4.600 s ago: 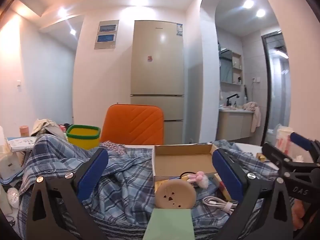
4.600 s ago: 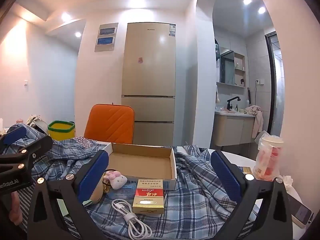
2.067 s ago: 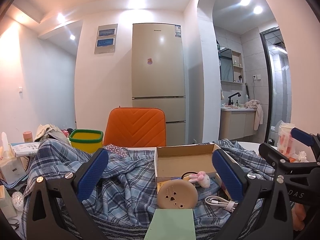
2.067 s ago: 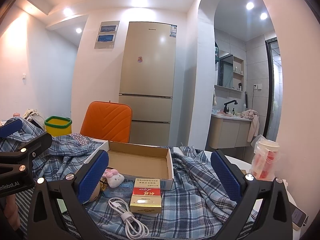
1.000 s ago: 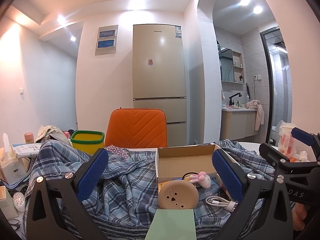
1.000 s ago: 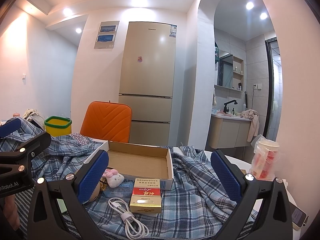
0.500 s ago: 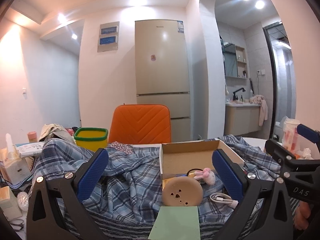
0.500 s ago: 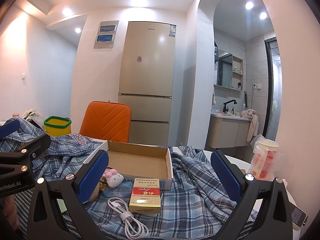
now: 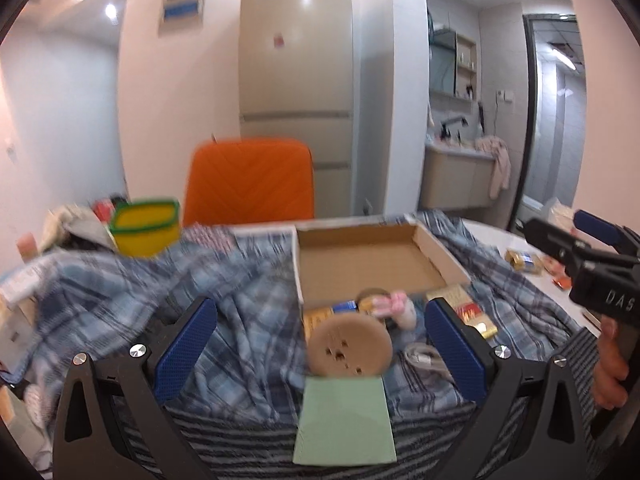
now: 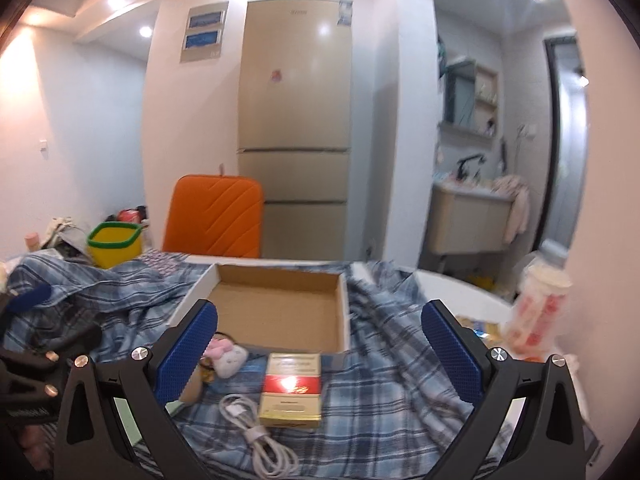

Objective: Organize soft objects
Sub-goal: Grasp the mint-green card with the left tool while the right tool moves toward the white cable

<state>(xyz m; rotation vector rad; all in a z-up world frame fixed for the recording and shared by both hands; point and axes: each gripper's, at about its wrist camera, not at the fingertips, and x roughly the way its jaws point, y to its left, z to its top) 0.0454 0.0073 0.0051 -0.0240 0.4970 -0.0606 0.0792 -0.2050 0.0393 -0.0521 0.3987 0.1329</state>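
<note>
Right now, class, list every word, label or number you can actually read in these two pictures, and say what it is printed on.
"DAS": on the right gripper body, seen from the left wrist camera.
Red and gold box: print too blurred to read.
Fridge top labels: too small to read.
Left gripper body lettering: too blurred to read.

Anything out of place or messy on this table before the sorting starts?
Yes. The plaid cloth lies rumpled across the table rather than folded, with the cardboard box sitting empty on it. The pink plush, cable and gold-and-red packet lie loose in front of the box. Both grippers are open, holding nothing.
</note>
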